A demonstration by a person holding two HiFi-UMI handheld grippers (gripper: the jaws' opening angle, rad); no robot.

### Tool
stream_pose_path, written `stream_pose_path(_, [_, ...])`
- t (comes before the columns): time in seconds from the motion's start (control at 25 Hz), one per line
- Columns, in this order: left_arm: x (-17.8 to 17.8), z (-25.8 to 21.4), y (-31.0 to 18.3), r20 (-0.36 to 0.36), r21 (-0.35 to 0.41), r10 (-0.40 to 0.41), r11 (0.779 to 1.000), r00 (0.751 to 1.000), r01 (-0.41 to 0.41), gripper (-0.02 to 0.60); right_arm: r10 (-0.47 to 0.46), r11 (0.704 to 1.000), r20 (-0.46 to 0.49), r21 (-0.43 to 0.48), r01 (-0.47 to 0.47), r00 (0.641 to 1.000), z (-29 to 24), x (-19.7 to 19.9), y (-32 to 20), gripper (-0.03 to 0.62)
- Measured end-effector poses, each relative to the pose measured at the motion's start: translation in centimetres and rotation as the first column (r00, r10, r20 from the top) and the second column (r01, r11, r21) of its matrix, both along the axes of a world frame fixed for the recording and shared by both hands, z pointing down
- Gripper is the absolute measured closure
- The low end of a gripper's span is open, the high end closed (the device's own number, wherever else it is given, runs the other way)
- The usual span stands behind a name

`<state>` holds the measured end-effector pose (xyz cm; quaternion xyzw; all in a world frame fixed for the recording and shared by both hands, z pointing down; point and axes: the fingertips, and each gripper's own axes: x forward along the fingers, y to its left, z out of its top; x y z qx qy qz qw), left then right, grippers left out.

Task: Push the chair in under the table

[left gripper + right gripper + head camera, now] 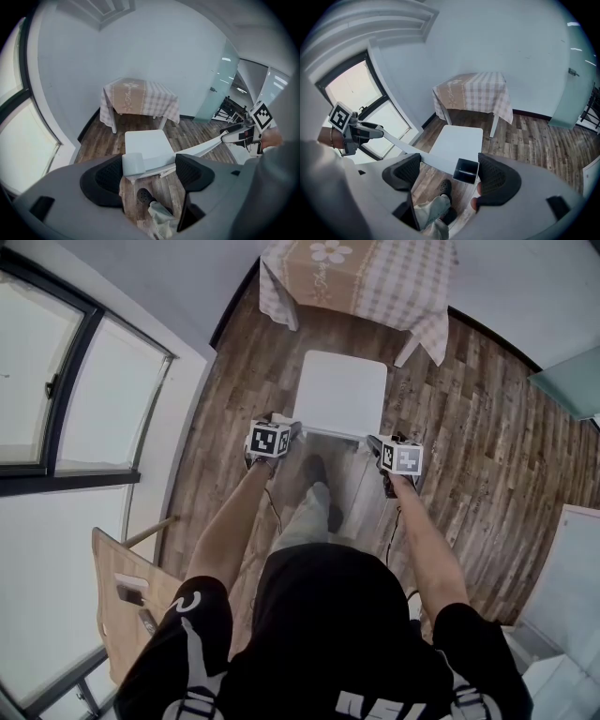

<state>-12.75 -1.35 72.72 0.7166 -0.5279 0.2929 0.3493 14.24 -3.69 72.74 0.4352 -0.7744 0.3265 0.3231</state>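
A white chair [339, 395] stands on the wood floor, its seat facing a table [361, 277] under a checked cloth with a flower print. The seat's far edge is just short of the table. My left gripper [286, 432] is at the left end of the chair's top back rail [133, 164], and my right gripper [375, 444] is at the right end [466, 171]. In each gripper view the rail end lies between wide jaws, filling only part of the gap. The left gripper [150, 171] and the right gripper [447, 176] both stand open against the rail.
A big window [56, 381] runs along the left wall. A wooden piece of furniture [122, 587] stands at the lower left. A white cabinet [572, 577] is at the right and a frosted glass door [218, 89] beyond. My shoe [319, 474] is behind the chair.
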Motion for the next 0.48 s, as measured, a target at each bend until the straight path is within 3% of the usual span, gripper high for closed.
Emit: stream_pose_path(0.48, [-2.0, 0.1, -6.9, -0.006, -0.004, 0.035, 0.999, 0.999, -0.035, 0.232, 0.024, 0.999, 0.003, -0.024, -0.024, 1.000, 0.1, -2.0, -5.8, 0.192])
